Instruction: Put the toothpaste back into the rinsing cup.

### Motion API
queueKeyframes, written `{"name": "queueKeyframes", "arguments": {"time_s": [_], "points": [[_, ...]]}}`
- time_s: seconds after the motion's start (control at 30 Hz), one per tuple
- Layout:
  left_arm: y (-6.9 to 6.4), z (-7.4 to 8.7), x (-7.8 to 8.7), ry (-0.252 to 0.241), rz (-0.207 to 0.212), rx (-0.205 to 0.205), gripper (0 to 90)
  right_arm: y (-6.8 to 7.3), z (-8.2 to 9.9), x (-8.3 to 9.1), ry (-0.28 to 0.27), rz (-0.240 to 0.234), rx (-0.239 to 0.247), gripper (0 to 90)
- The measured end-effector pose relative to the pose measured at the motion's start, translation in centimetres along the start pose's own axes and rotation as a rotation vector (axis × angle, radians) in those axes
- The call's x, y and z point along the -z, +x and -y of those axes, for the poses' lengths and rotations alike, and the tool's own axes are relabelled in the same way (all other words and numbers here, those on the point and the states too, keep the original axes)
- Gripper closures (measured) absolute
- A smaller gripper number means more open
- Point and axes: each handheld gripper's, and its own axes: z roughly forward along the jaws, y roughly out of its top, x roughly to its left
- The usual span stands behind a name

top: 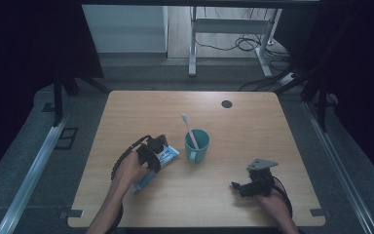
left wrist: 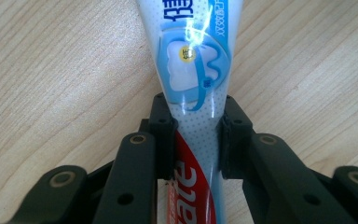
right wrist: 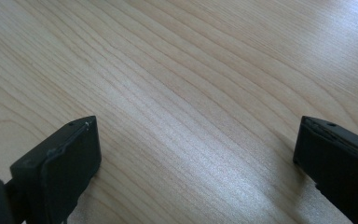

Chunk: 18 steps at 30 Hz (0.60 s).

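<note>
Light wood-grain surface with a dark round grommet near the far edge. Grey floor around it, metal rails on both sides. White desk frame behind, loose cables underneath. Dim lighting, dark curtains on the flanks.

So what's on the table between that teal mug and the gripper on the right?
Nothing: in the high view, bare wood separates the teal mug from the right gripper.

Cup with toothbrush blocks mid-table; bare wood lies around it.
</note>
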Motion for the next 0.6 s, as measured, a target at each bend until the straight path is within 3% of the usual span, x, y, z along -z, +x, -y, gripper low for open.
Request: {"name": "queueKeyframes", "arguments": {"time_s": [0.23,0.6], "points": [[0.0,0.1,0.2,-0.034,-0.019,-0.012,72.2,0.0,0.0,0.0,0.000,0.000,0.000,0.3],[0.0,0.8,1.4,-0.128,-0.007,-0.014,72.3,0.0,0.0,0.0,0.000,0.000,0.000,0.3]]}}
